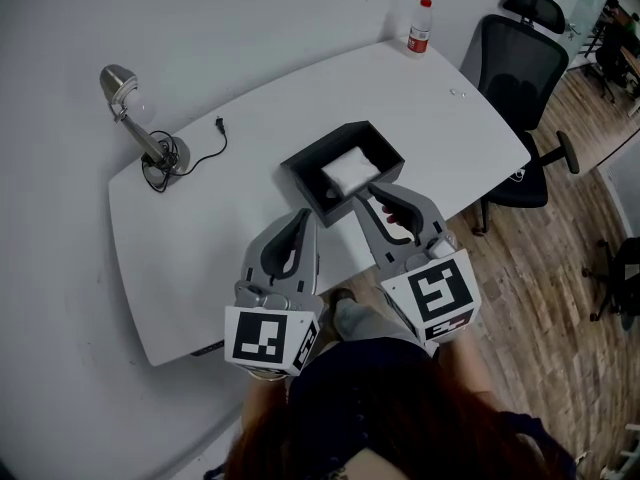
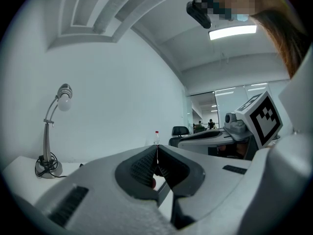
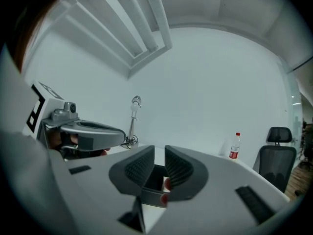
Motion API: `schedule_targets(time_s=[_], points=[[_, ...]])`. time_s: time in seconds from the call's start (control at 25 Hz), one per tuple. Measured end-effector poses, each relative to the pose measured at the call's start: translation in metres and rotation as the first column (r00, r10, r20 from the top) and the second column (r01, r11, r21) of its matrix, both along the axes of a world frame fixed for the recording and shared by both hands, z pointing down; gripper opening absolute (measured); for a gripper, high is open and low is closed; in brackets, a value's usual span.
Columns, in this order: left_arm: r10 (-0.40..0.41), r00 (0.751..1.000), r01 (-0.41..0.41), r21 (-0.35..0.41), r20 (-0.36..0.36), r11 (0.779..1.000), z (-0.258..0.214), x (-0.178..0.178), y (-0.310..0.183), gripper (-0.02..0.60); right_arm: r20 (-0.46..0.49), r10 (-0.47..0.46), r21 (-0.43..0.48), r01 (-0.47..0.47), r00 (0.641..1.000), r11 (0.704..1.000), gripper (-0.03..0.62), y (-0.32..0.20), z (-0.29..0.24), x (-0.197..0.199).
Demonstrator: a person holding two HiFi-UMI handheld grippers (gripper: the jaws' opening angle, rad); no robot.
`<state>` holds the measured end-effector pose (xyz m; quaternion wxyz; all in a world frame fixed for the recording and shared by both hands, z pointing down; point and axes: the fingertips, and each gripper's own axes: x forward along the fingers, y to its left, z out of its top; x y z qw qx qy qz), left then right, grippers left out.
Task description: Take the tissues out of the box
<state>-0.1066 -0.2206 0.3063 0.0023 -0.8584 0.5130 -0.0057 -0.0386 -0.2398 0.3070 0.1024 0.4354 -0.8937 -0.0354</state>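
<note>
A black open box (image 1: 301, 185) stands in the middle of the white table (image 1: 200, 258), with a stack of white tissues (image 1: 349, 171) lying inside it. My right gripper (image 1: 372, 193) hovers at the box's near right corner. Its jaws stand a little apart with nothing between them, and in the right gripper view (image 3: 160, 152) the dark box (image 3: 154, 180) shows through the gap. My left gripper (image 1: 303, 216) hangs just in front of the box's near edge. In the left gripper view (image 2: 157, 150) its jaws meet at the tips, empty.
A silver desk lamp (image 1: 140, 120) with its cable stands at the table's far left. A small bottle with a red cap (image 1: 420, 26) is at the far right corner. A black office chair (image 1: 520, 78) stands beside the table's right end on the wooden floor.
</note>
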Motion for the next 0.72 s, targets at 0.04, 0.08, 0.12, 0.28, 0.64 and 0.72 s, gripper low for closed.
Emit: schedule_targets(time_s=[0.04, 0.08, 0.12, 0.28, 0.64, 0.72], points=[[0.000, 1.000, 0.000, 0.000, 0.000, 1.000, 0.000, 0.000, -0.004, 0.025, -0.007, -0.003, -0.006, 0.003, 1.000, 1.000, 0.079, -0.003, 0.002, 0.000], [-0.001, 1.000, 0.001, -0.001, 0.000, 1.000, 0.000, 0.000, -0.007, 0.025, -0.010, -0.005, -0.012, 0.005, 1.000, 1.000, 0.085, -0.007, 0.004, -0.001], [-0.001, 1.000, 0.001, -0.002, 0.000, 1.000, 0.001, 0.000, -0.010, 0.025, -0.010, -0.007, -0.017, 0.007, 1.000, 1.000, 0.093, -0.011, 0.007, -0.001], [-0.008, 1.000, 0.008, -0.009, -0.004, 1.000, 0.002, -0.002, -0.022, 0.025, -0.023, -0.019, -0.038, 0.018, 1.000, 0.999, 0.113, -0.024, 0.014, -0.004], [-0.016, 1.000, 0.015, -0.022, -0.011, 1.000, 0.007, -0.002, -0.045, 0.025, -0.089, -0.046, -0.101, 0.037, 0.995, 0.994, 0.179, -0.051, 0.035, -0.008], [-0.017, 1.000, 0.017, -0.027, -0.013, 1.000, 0.008, -0.002, -0.050, 0.025, -0.106, -0.052, -0.116, 0.040, 0.993, 0.992, 0.193, -0.056, 0.040, -0.007]])
